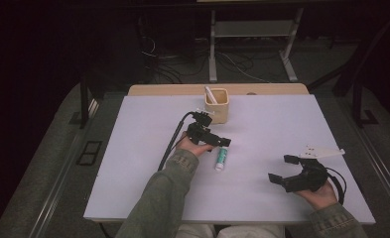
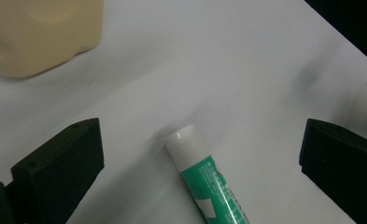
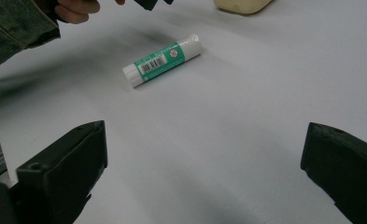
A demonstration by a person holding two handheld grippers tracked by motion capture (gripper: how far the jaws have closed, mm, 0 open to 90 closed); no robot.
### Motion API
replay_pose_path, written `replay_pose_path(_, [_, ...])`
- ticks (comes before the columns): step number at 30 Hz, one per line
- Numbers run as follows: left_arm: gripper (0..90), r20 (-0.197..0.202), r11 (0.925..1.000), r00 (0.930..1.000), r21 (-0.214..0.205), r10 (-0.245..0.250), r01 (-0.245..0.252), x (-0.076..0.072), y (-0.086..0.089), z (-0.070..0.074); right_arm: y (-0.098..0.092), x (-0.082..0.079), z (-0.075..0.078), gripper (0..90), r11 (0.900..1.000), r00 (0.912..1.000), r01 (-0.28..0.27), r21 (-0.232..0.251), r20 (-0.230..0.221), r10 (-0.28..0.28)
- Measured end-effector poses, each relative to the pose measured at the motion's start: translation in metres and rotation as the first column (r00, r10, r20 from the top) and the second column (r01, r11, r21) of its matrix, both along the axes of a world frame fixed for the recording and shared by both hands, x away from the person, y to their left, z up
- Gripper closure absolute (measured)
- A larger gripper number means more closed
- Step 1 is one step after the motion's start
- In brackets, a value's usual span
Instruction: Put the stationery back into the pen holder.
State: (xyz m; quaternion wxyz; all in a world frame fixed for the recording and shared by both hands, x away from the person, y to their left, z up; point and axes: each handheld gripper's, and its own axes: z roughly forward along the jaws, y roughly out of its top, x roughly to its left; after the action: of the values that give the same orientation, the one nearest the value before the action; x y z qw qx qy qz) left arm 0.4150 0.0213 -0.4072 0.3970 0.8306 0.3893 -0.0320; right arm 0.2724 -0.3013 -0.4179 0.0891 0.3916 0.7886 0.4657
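Left gripper — jaws spread wide — hovers over the glue stick lying on the table, stick's long axis running 12-to-6, white cap toward 12, right gripper well apart.

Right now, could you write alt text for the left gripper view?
A green-and-white glue stick lies on the white table between the open jaws of the left tool, untouched. A beige cup stands at upper left.
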Motion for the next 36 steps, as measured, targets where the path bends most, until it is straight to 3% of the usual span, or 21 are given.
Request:
replay_pose_path(8, [0.0, -0.050, 0.9995, 0.9982, 0.001, 0.033, -0.033, 0.000, -0.007, -0.009, 0.001, 0.000, 0.000, 0.2, 1.0000, 1.0000, -0.004, -0.002, 0.005, 0.004])
replay_pose_path(15, [0.6, -0.079, 0.9991, 0.9964, 0.030, 0.031, -0.029, 0.000, -0.012, -0.015, 0.001, 0.000, 0.000, 0.2, 1.0000, 1.0000, -0.004, -0.002, 0.000, 0.004])
replay_pose_path(27, [17.7, -0.088, 0.9953, 0.9915, 0.013, 0.096, -0.096, -0.003, -0.019, -0.022, 0.002, 0.000, -0.001, 0.2, 0.9999, 1.0000, -0.008, -0.008, 0.002, 0.008])
replay_pose_path(36, [29.8, -0.097, 0.9912, 0.9869, 0.043, 0.129, -0.125, -0.004, -0.024, -0.026, 0.003, 0.000, -0.001, 0.2, 0.9998, 0.9999, -0.012, -0.014, 0.005, 0.013])
